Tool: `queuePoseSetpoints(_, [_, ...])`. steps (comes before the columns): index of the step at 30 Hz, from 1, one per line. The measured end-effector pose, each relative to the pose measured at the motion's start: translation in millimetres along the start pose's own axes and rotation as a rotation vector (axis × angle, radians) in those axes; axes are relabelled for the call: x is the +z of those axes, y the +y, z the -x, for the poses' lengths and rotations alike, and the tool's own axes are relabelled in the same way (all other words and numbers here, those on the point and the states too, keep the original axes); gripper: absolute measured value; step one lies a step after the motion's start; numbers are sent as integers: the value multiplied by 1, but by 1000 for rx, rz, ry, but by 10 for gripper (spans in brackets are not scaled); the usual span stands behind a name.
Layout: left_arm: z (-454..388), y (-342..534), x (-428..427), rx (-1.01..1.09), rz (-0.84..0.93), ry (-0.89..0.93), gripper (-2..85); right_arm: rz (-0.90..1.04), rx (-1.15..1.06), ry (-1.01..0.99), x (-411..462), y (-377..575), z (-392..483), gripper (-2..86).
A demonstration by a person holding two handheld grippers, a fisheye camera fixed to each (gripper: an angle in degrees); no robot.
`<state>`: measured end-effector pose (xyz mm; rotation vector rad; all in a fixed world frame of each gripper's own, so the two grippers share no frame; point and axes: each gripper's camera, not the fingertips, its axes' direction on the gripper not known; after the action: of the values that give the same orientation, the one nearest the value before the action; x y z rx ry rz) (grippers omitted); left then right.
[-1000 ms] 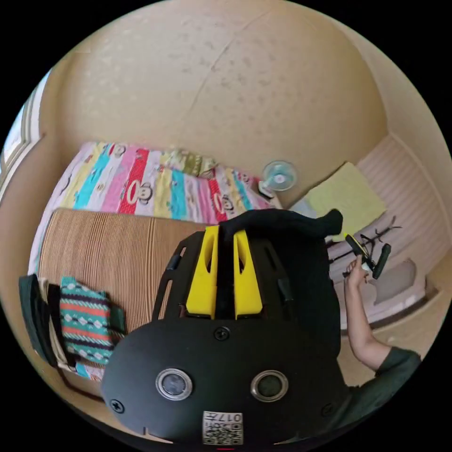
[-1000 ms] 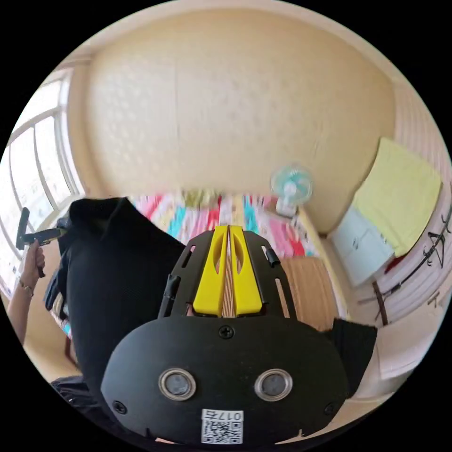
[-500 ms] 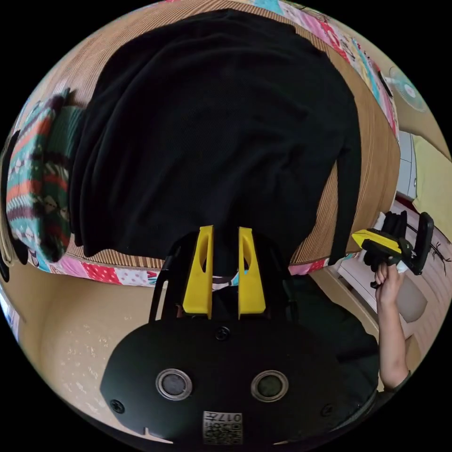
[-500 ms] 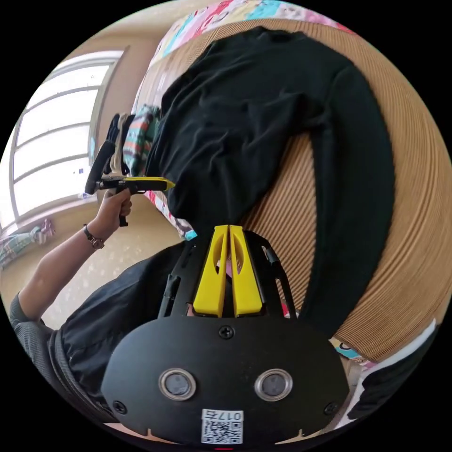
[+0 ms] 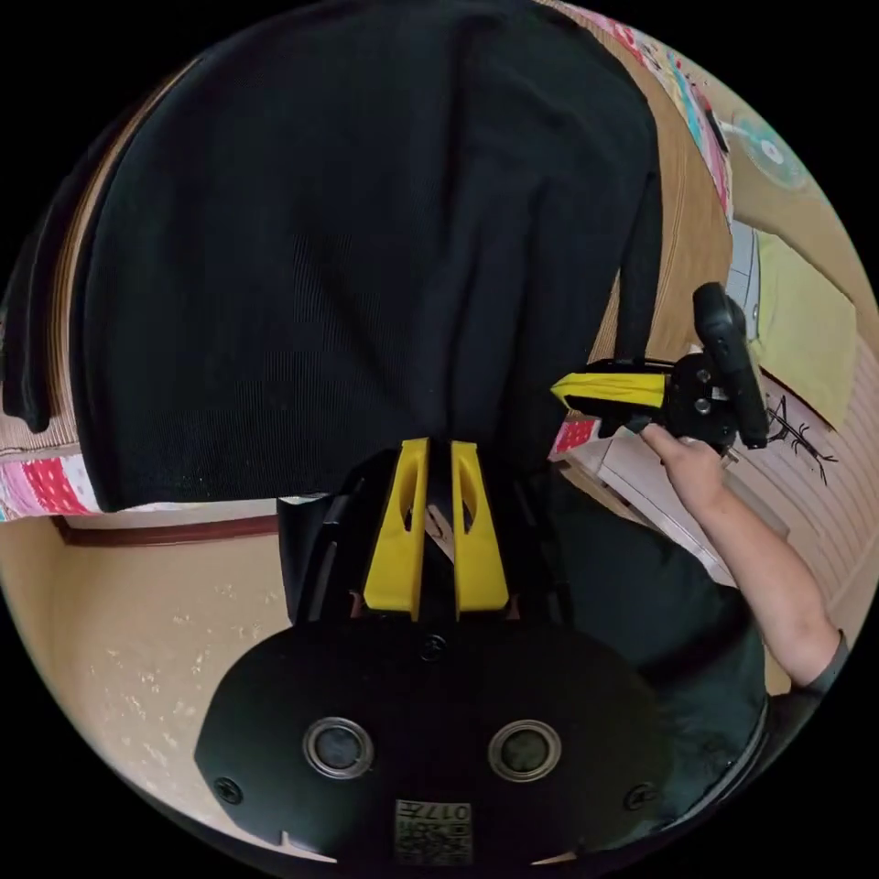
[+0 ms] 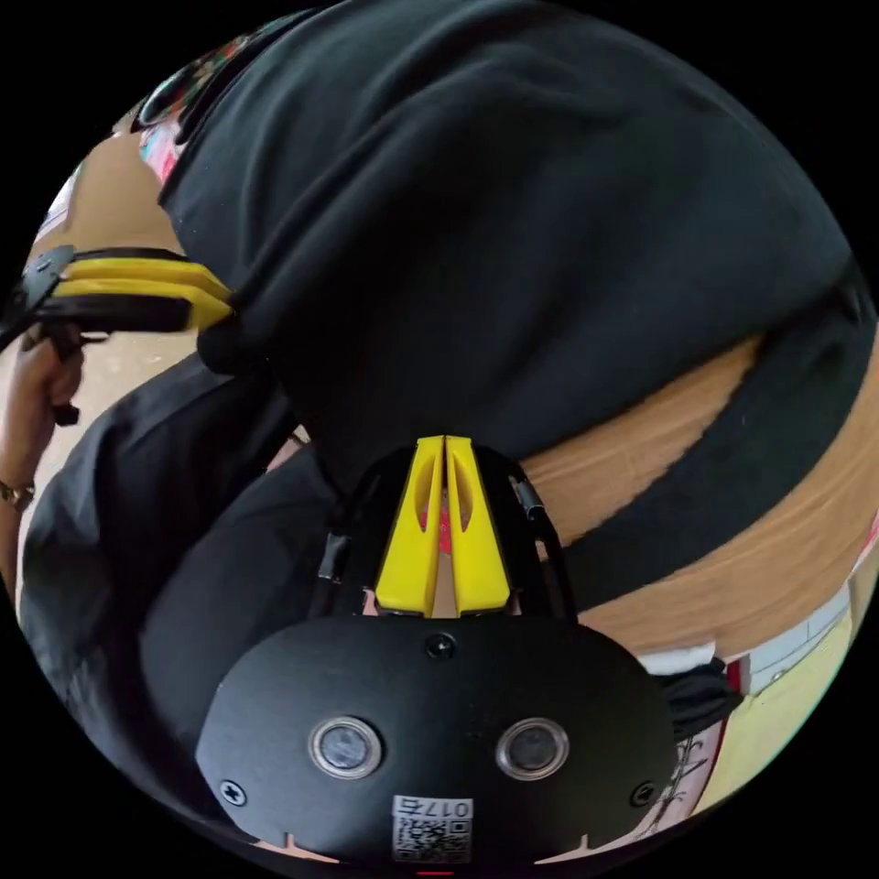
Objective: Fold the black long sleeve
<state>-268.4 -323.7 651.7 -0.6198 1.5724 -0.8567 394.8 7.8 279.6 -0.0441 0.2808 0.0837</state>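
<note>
The black long sleeve [image 5: 366, 229] lies spread over the tan ribbed mat [image 5: 682, 229] on the bed, its near edge hanging over the side. My left gripper [image 5: 436, 446] is shut on that near edge, with black cloth between its yellow jaws. To its right, in the left gripper view, a hand holds my right gripper [image 5: 560, 389], jaws together at the shirt's side edge beside a hanging sleeve [image 5: 641, 275]. In the right gripper view, the right gripper [image 6: 444, 441] is shut where the black shirt [image 6: 513, 229] ends, and the left gripper [image 6: 220, 307] pinches the cloth at far left.
The person's dark-clothed body [image 5: 641, 586] stands close behind both grippers. A bright patterned sheet [image 5: 37, 481] shows under the mat at the bed's edge. Beige floor [image 5: 137, 623] lies below. A small fan [image 5: 769, 151] and a yellow cloth [image 5: 806, 320] are at the far right.
Both views have swung from the wall down onto the bed. The shirt, hanging in the air a second ago, now lies over the mat. The grippers have drawn closer together at its near edge.
</note>
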Motion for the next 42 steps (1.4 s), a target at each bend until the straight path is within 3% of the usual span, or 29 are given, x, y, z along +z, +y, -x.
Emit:
queuePoseSetpoints(3, [62, 23, -73, -81, -149, 91, 62, -24, 99, -59, -12, 52, -19, 5])
queuePoseSetpoints(6, [164, 58, -143, -377, -354, 264, 84, 40, 249, -69, -19, 95, -36, 5])
queuePoseSetpoints(8, [251, 91, -171, -701, -459, 486, 111, 86, 326, -74, -23, 117, -41, 5])
queuePoseSetpoints(9, [270, 98, -172, -766, -477, 567, 117, 96, 373, -126, -27, 131, -44, 5])
queuePoseSetpoints(11, [326, 117, -164, -944, -606, 963, 133, 69, 454, -242, -40, 154, -47, 4])
queuePoseSetpoints(14, [356, 121, -142, -1100, -699, 1313, 136, -34, 577, -437, -66, 198, -47, 4])
queuePoseSetpoints(20, [376, 110, -119, -1260, -686, 1530, 85, -172, 702, -686, -98, 289, -6, 5])
queuePoseSetpoints(23, [383, 115, -114, -1236, -810, 1649, 39, -162, 724, -710, -104, 331, 22, 4])
queuePoseSetpoints(27, [388, 125, -164, -1066, -780, 1444, 33, -140, 770, -762, -99, 387, 53, 4])
queuePoseSetpoints(29, [363, 137, -236, -849, -793, 1249, 34, -146, 804, -813, -94, 411, 63, 4])
queuePoseSetpoints(33, [312, 166, -343, -505, -943, 1063, 34, -226, 899, -973, -83, 466, 74, 3])
queuePoseSetpoints(34, [295, 171, -378, -406, -976, 921, 34, -246, 912, -1002, -82, 474, 74, 3])
queuePoseSetpoints(38, [192, 154, -452, -135, -970, 335, 36, -386, 1009, -1259, -61, 520, 75, 3])
queuePoseSetpoints(42, [68, 120, -436, 142, -981, 217, 39, -633, 1101, -1652, -27, 561, 82, 5])
